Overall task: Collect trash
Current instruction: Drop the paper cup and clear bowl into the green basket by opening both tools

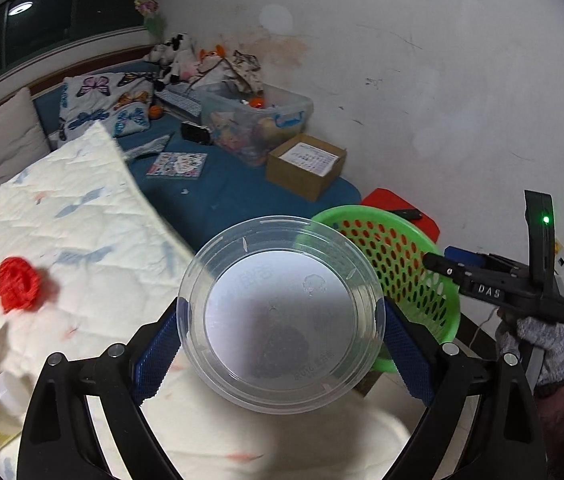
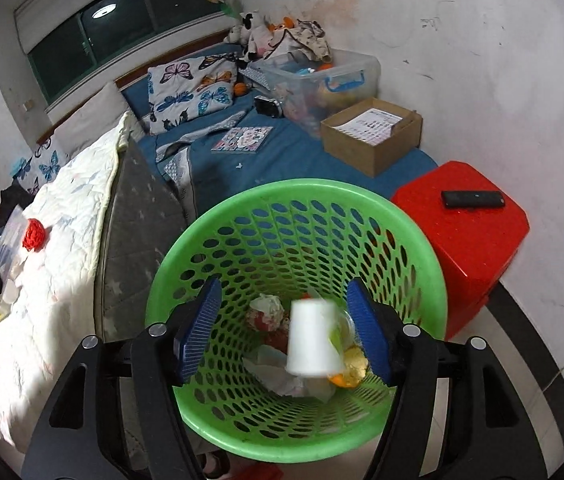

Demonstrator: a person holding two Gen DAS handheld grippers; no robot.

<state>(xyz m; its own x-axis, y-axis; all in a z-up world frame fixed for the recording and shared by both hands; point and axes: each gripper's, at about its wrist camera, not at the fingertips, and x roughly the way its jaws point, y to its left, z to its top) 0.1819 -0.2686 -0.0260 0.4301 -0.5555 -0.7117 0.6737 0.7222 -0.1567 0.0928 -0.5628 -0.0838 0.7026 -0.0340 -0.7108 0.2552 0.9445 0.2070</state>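
Trash-wise, the left tool (image 1: 280,344) gripped a clear plastic lid (image 1: 280,314), best carried squarely over the green basket (image 2: 295,316), where the wide-open right tool (image 2: 283,330) had seemingly dropped a blurred white cup (image 2: 311,338).

From my right wrist feed, the bed (image 2: 289,152) with its blue sheet fills the upper frame. On it at twelve o'clock lies a sticker book (image 2: 242,139), a cardboard box (image 2: 369,136) at one o'clock, a clear storage bin (image 2: 321,80) beyond. At nine o'clock a white quilt (image 2: 54,248) carries a red crocheted piece (image 2: 34,235).
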